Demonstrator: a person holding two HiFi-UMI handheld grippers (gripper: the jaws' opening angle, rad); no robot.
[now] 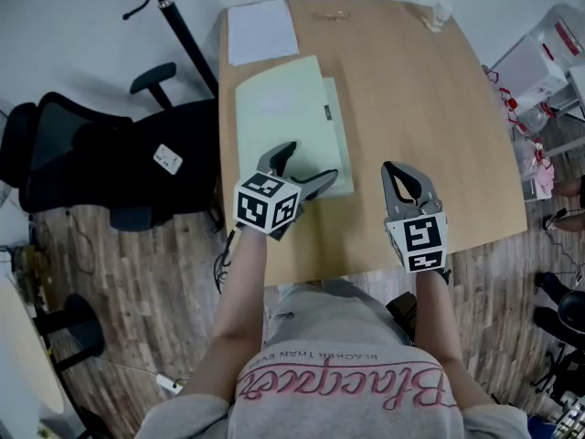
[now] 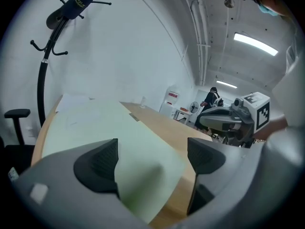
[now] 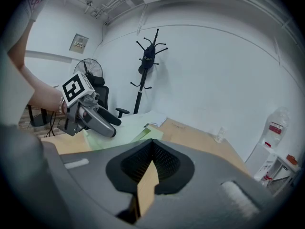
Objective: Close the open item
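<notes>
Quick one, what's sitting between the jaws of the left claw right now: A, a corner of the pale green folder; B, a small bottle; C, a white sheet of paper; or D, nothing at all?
A: in the left gripper view, a corner of the pale green folder lies between the jaws of the left claw, which stand wide apart.

Pale green folder (image 1: pixel 279 108) on a light wooden table (image 1: pixel 411 108)
</notes>
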